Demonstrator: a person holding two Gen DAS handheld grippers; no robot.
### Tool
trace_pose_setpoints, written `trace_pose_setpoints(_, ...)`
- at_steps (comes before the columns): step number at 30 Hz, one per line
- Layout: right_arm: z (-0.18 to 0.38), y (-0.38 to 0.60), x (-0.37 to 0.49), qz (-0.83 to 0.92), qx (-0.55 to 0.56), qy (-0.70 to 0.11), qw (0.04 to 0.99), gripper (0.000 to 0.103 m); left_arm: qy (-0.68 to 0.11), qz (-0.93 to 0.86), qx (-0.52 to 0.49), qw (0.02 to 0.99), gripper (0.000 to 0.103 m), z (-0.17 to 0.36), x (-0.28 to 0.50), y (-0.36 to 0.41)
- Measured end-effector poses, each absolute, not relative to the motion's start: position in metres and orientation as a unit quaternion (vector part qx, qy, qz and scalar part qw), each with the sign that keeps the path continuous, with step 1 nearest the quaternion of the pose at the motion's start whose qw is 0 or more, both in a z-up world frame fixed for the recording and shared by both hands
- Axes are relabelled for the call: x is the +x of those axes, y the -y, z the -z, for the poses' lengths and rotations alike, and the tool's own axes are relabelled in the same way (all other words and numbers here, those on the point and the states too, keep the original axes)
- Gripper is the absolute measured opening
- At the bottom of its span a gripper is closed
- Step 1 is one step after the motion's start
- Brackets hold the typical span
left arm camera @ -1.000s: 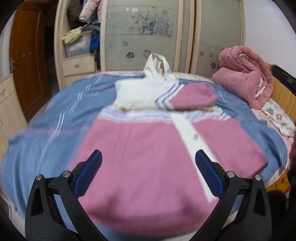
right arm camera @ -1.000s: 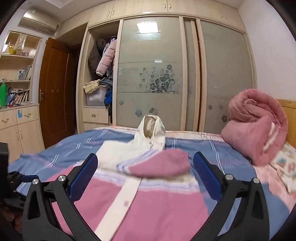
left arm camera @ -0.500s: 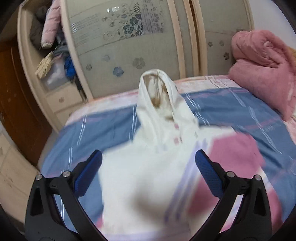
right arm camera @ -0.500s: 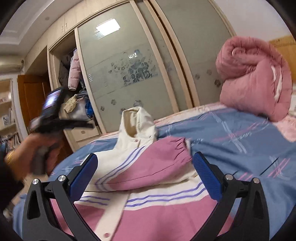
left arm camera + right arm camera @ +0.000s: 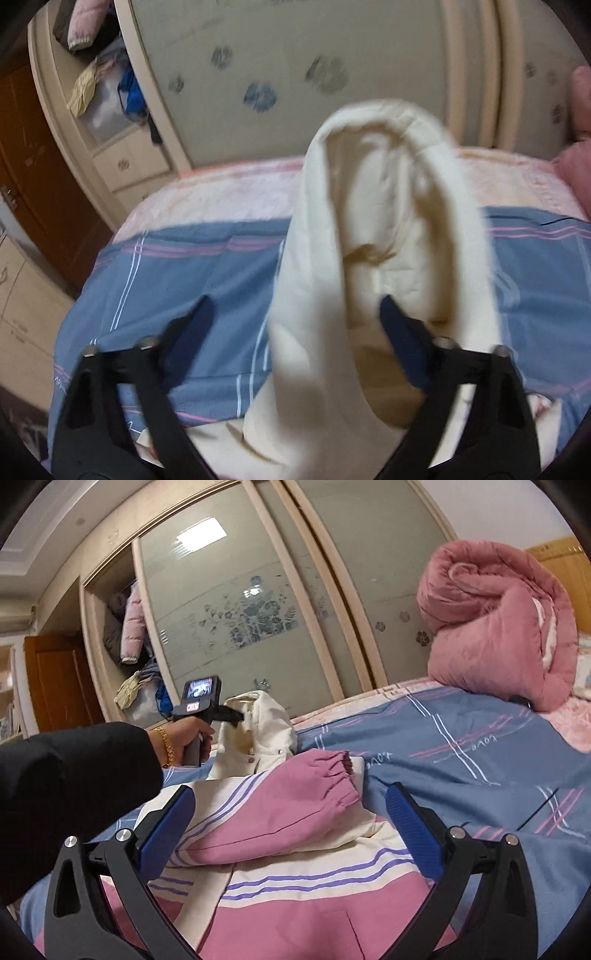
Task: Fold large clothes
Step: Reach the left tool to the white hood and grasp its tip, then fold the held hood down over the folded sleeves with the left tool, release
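Note:
A pink and cream hooded jacket (image 5: 295,915) lies flat on the bed, with one pink sleeve (image 5: 295,797) folded across its chest. Its cream hood (image 5: 388,184) stands up at the far end. My left gripper (image 5: 295,317) has reached the hood; its jaws are closing with the hood's left wall between them, and the pads stand clear of the cloth. In the right wrist view a hand in a black sleeve holds that left gripper (image 5: 238,716) against the hood (image 5: 266,723). My right gripper (image 5: 288,801) hangs open just above the folded sleeve, holding nothing.
The blue plaid sheet (image 5: 461,757) covers the bed. A rolled pink quilt (image 5: 498,627) sits at the far right by a wooden headboard. Beyond the bed are frosted sliding wardrobe doors (image 5: 240,609), an open wardrobe bay with clothes (image 5: 129,635) and a brown door (image 5: 55,686).
My left gripper has swept from over the jacket's pink body forward to the hood, and its jaws have narrowed. The right gripper has tilted and sunk a little toward the sleeve.

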State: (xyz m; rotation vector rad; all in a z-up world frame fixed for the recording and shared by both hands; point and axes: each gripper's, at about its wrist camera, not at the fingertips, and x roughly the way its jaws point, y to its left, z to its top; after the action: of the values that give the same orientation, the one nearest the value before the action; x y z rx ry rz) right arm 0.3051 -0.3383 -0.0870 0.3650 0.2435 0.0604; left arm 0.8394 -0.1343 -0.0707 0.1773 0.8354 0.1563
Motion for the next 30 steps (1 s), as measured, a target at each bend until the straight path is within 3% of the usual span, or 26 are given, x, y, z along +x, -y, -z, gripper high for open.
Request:
trace_pose_setpoints(1,0.089,0.341,0.308,-0.034,0.187,-0.127,0.974,0.102,-0.418,-0.074,0.070,0.903,0.025,0.074,0.844,0.129)
trace_pose_setpoints(2,0.091,0.341,0.310,-0.039,0.190,-0.134,0.972,0.102,-0.428,-0.071,0.051,0.900,0.003,0.076,0.845,0.123)
trace_pose_setpoints(14,0.091,0.339,0.312,-0.045,0.200,-0.146,0.968,0.102,-0.383,0.036,0.007,0.923,0.003,0.011,0.697,0.074)
trace_pose_setpoints(20,0.090,0.339,0.312,-0.054,0.205,-0.152,0.965,0.102,-0.413,0.071,-0.042,0.907,0.003,0.056,0.578,0.028)
trace_pose_setpoints(22,0.089,0.338,0.312,-0.057,0.202,-0.153,0.966,0.102,-0.429,0.068,-0.063,0.899,0.005,0.085,0.560,0.015)
trace_pose_setpoints(25,0.091,0.336,0.316,-0.065,0.202,-0.166,0.963,0.102,-0.446,0.052,-0.093,0.889,0.014,0.142,0.549,-0.004)
trace_pose_setpoints(28,0.092,0.335,0.317,-0.069,0.201,-0.171,0.962,0.102,-0.406,0.061,-0.079,0.909,0.020,0.155,0.543,-0.001)
trace_pose_setpoints(29,0.091,0.334,0.315,-0.070,0.200,-0.170,0.962,0.102,-0.388,0.063,-0.062,0.918,0.037,0.150,0.539,0.005)
trace_pose_setpoints(30,0.090,0.334,0.314,-0.072,0.200,-0.169,0.962,0.102,-0.380,0.068,-0.053,0.921,0.071,0.146,0.535,0.010)
